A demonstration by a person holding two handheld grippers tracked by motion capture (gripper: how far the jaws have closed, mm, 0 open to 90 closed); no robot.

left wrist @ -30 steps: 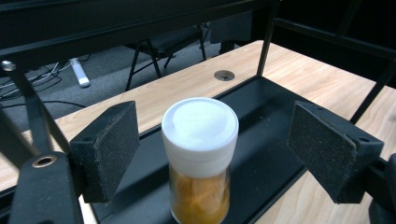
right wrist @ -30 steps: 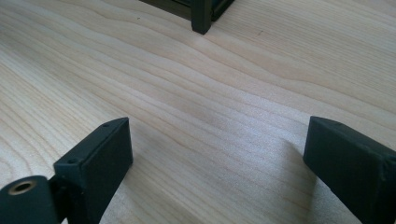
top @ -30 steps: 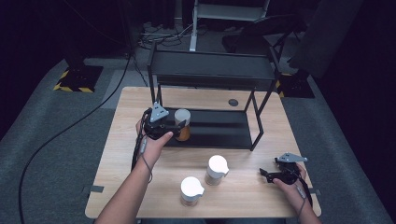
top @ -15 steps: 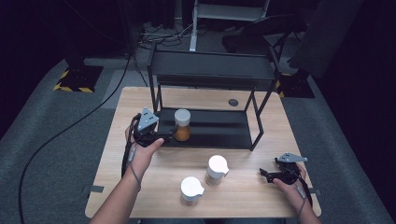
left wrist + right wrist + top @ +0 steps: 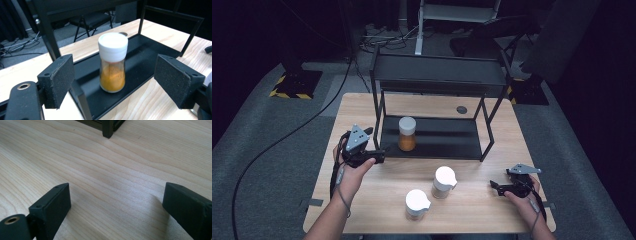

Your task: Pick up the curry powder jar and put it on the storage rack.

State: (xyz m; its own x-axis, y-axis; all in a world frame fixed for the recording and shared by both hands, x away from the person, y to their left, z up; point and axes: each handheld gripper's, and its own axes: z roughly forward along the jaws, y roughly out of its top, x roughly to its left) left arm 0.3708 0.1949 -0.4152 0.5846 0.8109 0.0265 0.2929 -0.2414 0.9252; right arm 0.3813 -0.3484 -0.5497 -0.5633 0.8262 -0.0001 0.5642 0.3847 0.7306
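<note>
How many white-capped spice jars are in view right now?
3. An orange-filled glass jar stands on the black metal rack's bottom shelf. Two pale-filled jars stand on the wooden table in front: one nearer, one right behind. None seem hidden.

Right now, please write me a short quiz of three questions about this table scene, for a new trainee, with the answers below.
1. True or false: the left gripper is shut on the orange spice jar.
2. How many white-lidded jars stand on the table in front of the black rack?
3. Multiple choice: the orange spice jar stands on A) the rack's top shelf, B) the rack's bottom shelf, C) the bare table.

Key
1. False; its jaws are open and the jar stands free.
2. Two.
3. B.
</note>
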